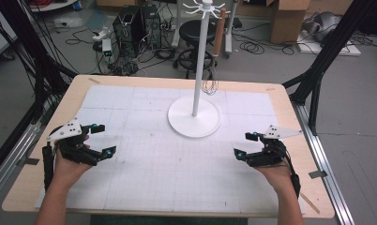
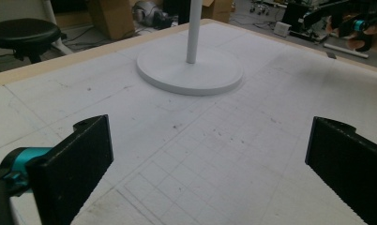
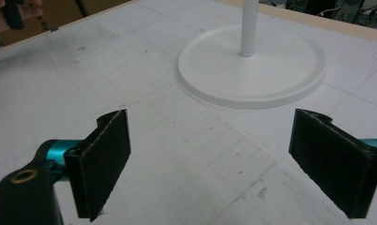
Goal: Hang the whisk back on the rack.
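Nearest the high view camera are your two forearms coming in from the bottom edge, each hand wrapped round a gripper. Your left gripper (image 1: 104, 139) sits low over the left side of the white gridded mat (image 1: 144, 173), jaws spread wide, nothing between them; the left gripper view confirms it, both black pads far apart with bare mat in the gap. Your right gripper (image 1: 246, 145) mirrors it on the right side, jaws also spread and empty, same story in the right gripper view. Both point inward toward the white stand (image 1: 194, 116), which is upright on the far middle of the mat, round base flat, thin pole rising to a hooked top (image 1: 206, 8). The stand is well apart from both grippers, roughly between them and farther back. A brown object (image 1: 219, 35) hangs from the hooked top on the right; what it is, can't tell. The mat lies on a wooden table (image 1: 74, 89).
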### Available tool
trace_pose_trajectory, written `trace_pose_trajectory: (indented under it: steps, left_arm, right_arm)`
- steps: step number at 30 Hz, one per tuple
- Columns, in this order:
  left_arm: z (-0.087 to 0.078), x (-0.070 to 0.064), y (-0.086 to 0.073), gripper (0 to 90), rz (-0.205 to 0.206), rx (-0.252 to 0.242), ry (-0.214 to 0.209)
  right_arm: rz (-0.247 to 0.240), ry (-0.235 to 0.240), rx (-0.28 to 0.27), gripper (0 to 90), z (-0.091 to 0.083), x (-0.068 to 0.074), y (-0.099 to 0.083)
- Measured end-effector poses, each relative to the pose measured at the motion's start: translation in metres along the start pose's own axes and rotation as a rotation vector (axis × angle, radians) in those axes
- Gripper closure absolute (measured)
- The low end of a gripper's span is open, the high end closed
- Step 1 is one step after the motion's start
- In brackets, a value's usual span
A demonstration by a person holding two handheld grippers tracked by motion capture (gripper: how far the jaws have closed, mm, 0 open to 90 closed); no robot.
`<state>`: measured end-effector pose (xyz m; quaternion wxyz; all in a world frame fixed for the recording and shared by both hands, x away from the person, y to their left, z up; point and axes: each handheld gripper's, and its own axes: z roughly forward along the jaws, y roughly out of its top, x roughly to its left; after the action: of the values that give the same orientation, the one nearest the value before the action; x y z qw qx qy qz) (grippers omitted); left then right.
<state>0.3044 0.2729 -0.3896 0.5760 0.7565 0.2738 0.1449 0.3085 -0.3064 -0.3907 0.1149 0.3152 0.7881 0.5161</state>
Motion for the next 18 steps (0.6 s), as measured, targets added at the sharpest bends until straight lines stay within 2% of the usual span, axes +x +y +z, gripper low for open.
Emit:
trace_pose_trajectory:
  steps: [7, 11, 18]
  left_arm:
    - [0.0005, -0.0007, 0.0007, 1.7, 0.002, -0.004, -0.002]
    - [0.0009, -0.0006, 0.0007, 1.7, -0.003, -0.01, -0.008]
    - [0.0017, -0.0023, 0.0014, 1.7, 0.001, -0.013, -0.014]
  right_arm:
    - [-0.002, -0.003, -0.008, 11.7, -0.0007, -0.0023, 0.0001]
    - [-0.005, 0.0, 0.011, 11.7, 0.0, 0.001, -0.0004]
    - [-0.006, 0.005, -0.005, 11.7, -0.0018, 0.0032, 0.0005]
